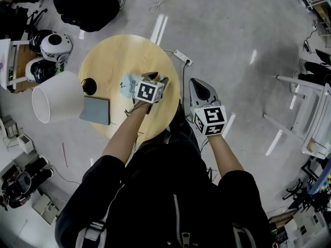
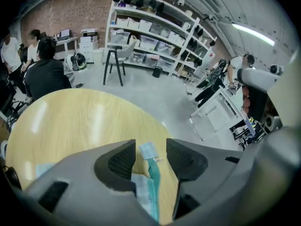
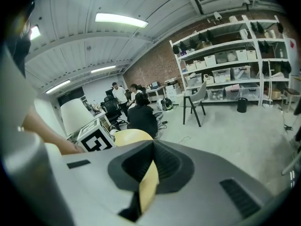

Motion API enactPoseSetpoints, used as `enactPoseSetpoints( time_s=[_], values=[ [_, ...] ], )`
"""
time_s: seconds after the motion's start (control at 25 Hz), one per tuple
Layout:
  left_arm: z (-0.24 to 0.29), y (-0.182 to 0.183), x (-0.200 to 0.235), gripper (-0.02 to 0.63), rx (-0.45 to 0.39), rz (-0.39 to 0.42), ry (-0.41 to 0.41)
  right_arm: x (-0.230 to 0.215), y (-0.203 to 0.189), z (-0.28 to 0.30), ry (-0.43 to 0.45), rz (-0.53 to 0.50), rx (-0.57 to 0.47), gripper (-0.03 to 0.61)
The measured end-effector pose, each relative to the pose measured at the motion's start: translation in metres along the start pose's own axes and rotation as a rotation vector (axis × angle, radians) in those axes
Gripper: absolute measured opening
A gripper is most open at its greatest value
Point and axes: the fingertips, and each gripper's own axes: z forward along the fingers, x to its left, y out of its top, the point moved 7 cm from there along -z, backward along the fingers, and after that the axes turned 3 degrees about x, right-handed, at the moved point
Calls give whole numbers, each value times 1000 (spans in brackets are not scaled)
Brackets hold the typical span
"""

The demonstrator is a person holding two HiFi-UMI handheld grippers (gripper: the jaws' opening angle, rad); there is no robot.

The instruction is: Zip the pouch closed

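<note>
- Left gripper (image 1: 151,78) (image 2: 150,150): jaws stand wide, pads clear of everything. Between them the pouch (image 2: 140,185) is seen, its pale end tab level with the pad tips and touching neither.
- Pouch (image 1: 127,85): thin, flat, light blue fabric with a teal zip (image 2: 154,185) running down from the tab. It lies on the table right of centre, partly under the left gripper.
- Only the left gripper view shows the zip and tab; in the head view the marker cube covers them.
- Right gripper (image 1: 198,82) (image 3: 151,147): ribbed dark pads pressed together, nothing held. It is placed beyond the table's right rim, over bare floor.
- Table (image 1: 114,56) (image 2: 70,117) (image 3: 131,136): round, pale wood, smooth with slight glare. Its far half is bare and open for movement.
- Left part of the table: a grey flat pad (image 1: 95,110) near the front rim and a small dark round thing (image 1: 89,86) beside it, both well apart from the pouch.
- A white lamp shade (image 1: 54,99) (image 3: 75,114) overhangs the left rim.
- Floor: grey, glossy, open to the right; a white power strip (image 1: 183,57) with its cord lies just past the far rim.
- A seated person in black (image 1: 85,4) (image 2: 47,76) (image 3: 141,117) is beyond the table.
- Gripper views only: white shelves (image 2: 150,36) (image 3: 225,65) with boxes against a brick wall, far off.
</note>
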Motion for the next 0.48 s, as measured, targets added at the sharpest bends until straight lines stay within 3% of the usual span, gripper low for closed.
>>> enactPoseSetpoints(
  time_s=[0.2,0.32,0.48],
  values=[
    [13,-8,6,199,56,-72,63,-11,0,6,6,16,13,5],
    [13,-10,8,124,51,-79,105,-17,-1,8,9,19,21,5],
    [15,-15,5,70,43,-93,94,-24,-4,10,24,22,31,5]
  ],
)
